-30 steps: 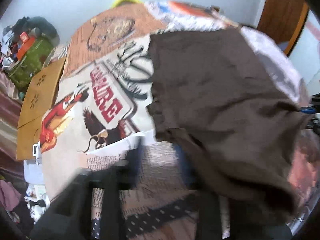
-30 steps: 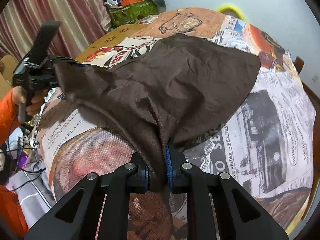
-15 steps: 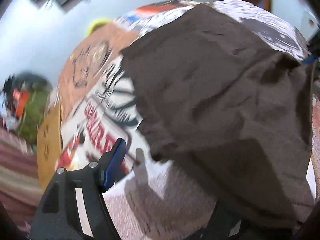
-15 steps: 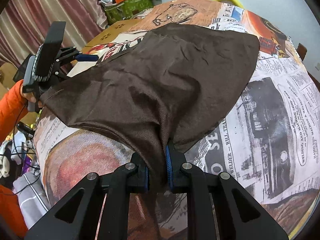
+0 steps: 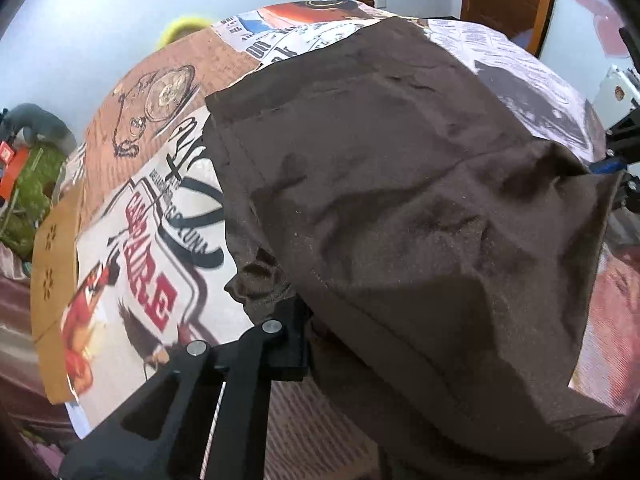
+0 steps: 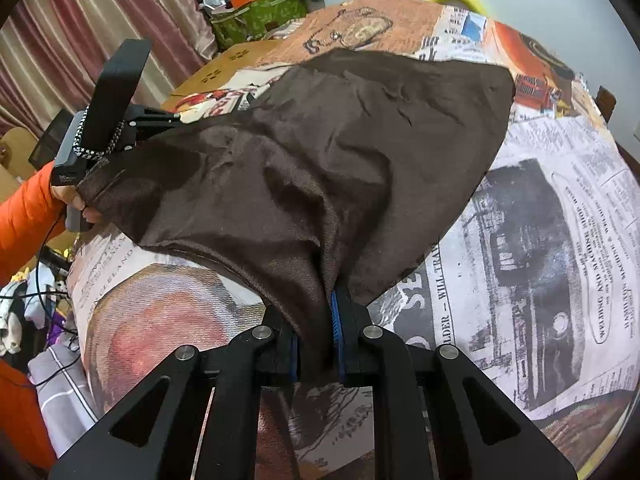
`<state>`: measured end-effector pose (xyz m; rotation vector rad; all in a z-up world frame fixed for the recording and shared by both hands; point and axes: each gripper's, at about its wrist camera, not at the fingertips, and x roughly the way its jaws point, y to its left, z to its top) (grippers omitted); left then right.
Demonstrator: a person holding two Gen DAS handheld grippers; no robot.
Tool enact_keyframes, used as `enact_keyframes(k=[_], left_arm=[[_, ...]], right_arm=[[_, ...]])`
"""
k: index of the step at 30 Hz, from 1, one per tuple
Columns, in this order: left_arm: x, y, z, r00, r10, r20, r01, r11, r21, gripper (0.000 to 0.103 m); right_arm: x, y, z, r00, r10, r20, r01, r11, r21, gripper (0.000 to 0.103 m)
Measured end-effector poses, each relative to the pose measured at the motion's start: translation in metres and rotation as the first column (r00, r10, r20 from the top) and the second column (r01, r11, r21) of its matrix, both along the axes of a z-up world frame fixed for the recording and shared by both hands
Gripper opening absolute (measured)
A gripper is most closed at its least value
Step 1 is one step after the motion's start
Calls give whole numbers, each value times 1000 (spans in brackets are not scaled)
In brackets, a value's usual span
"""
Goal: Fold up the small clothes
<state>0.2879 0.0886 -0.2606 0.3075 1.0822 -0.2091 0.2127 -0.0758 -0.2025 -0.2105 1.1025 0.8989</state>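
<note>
Here, brown cloth (image 6: 360, 152) spread lengthwise across newsprint-patterned cover (image 6: 560, 240) reading "WELDING AND MACHINE WORK", right gripper (image 6: 316, 344) pinching 1 corner, left gripper (image 5: 308, 332) clamped on the other.

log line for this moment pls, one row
stage: lifting near edge | left gripper: jaws shut on brown garment corner | right gripper: jaws shut on brown garment | far edge on printed cloth

Newspaper-print bedspread (image 6: 540, 240) — striped curtain (image 6: 100, 20) (far side), green box (image 6: 256, 16) against it.
</note>
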Motion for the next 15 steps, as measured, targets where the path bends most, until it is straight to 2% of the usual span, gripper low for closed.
enact_keyframes(k=[3,8,12,15], left_arm=[[-17,-3,12,1000,-5,7,5,1000,-28,6],[-37,2,42,1000,18,12,-16,989,-145,6],[-29,14,57,998,62,-14,-64,965,-254,6],[-11,29,60,991,109,-75,-129,925,-357,6]], right_arm=[[-4,-3,10,1000,3,19,-3,1000,15,11],[-10,-12,31,998,-10,54,7,998,56,11],[-4,-13,50,995,-15,99,8,997,77,11],[10,-9,63,991,-19,134,7,996,84,11]])
